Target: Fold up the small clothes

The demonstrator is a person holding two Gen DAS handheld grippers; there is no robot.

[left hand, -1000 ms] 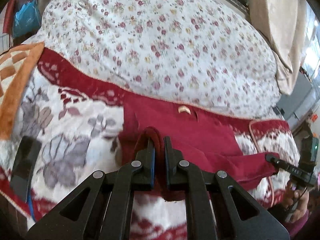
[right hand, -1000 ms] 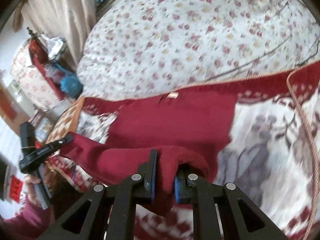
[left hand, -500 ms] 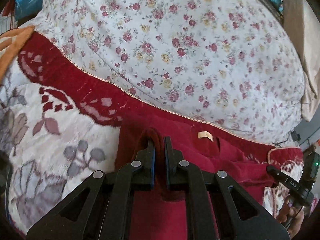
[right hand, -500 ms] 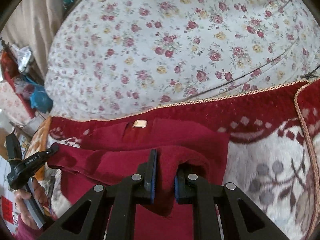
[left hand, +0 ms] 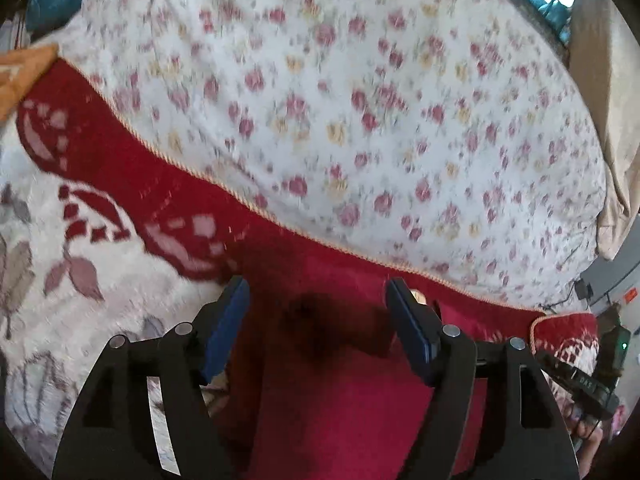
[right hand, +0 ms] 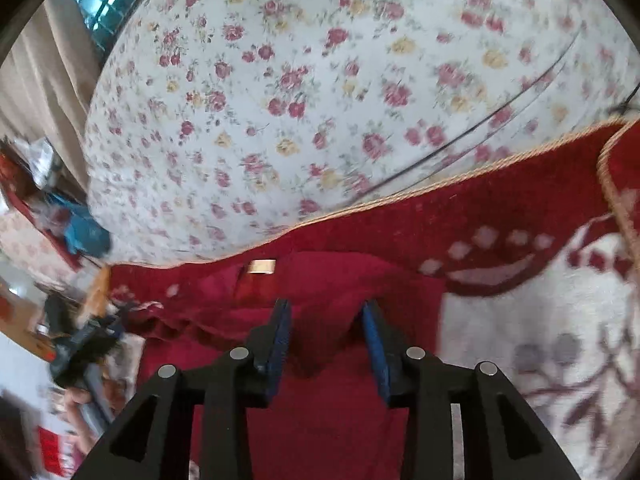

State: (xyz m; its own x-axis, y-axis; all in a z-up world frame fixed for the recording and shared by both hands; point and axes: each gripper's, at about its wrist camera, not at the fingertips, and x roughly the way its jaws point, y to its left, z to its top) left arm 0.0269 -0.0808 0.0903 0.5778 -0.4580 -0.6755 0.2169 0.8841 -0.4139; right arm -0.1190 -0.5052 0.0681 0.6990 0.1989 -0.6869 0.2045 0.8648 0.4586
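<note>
A small dark red garment (left hand: pixel 320 392) lies folded on a red-and-white blanket (left hand: pixel 92 240); its pale neck tag (right hand: pixel 261 267) sits at the far edge. My left gripper (left hand: pixel 317 282) hangs over the garment's far left part with its jaws opening wide, and the cloth lies loose below them. My right gripper (right hand: pixel 326 305) is over the far right part, its jaws opening. A soft fold of the garment (right hand: pixel 320 336) rests between its blue pads (right hand: pixel 280 332), which do not press on it. Each gripper shows at the edge of the other's view.
A white quilt with small red flowers (left hand: pixel 360 100) rises just beyond the blanket's corded edge (right hand: pixel 440 184). A thin dark cable (right hand: pixel 500 116) runs over the quilt. A beige curtain (left hand: pixel 600 80) and a window stand behind. Clutter and a blue bag (right hand: pixel 84 232) lie at the left.
Both grippers carried the garment's near edge forward to the tag end while shut on it. Their jaws have now come apart and the cloth has dropped free.
</note>
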